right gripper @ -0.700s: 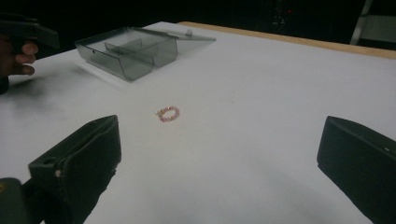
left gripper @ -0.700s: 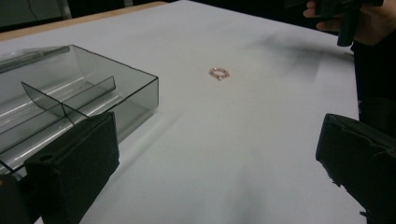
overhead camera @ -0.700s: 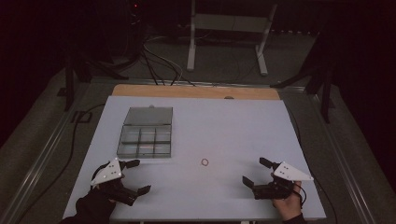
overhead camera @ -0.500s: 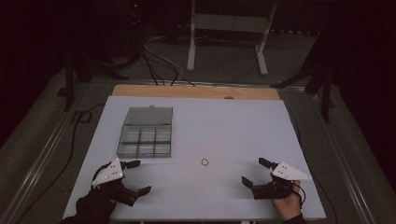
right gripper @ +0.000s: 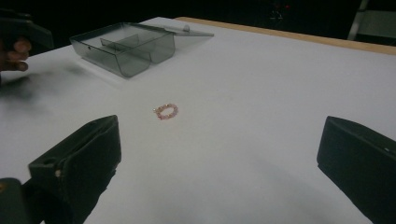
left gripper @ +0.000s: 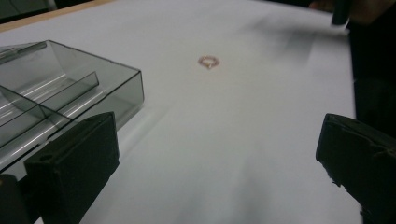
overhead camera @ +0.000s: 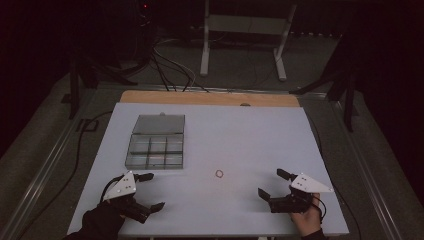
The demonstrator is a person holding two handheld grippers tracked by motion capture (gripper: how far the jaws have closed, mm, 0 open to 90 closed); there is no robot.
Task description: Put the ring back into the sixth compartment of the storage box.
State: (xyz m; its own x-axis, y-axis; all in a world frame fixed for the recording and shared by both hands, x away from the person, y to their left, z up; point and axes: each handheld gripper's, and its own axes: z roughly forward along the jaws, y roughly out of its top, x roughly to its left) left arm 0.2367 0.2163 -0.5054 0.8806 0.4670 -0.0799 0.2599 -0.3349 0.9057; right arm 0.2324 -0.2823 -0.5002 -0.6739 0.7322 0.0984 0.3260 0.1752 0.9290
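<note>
Both grippers, left (overhead camera: pixel 152 191) & right (overhead camera: pixel 272 183), wide open, empty.

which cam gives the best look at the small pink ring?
Right gripper view: the ring lies closest, its pink beaded loop clear between the open tongs. In the left gripper view it is farther off and smaller; in the high view, a tiny loop.

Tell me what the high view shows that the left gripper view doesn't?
High view alone: the floor, cables and a white stand beyond the table, the wooden strip at the far edge, the whole box with its lid laid back, and both grippers, left and right, jaws apart. Left gripper view alone: a close look along its own black jaws, and the box's clear wall. Both: the white table, the box and the small ring.
</note>
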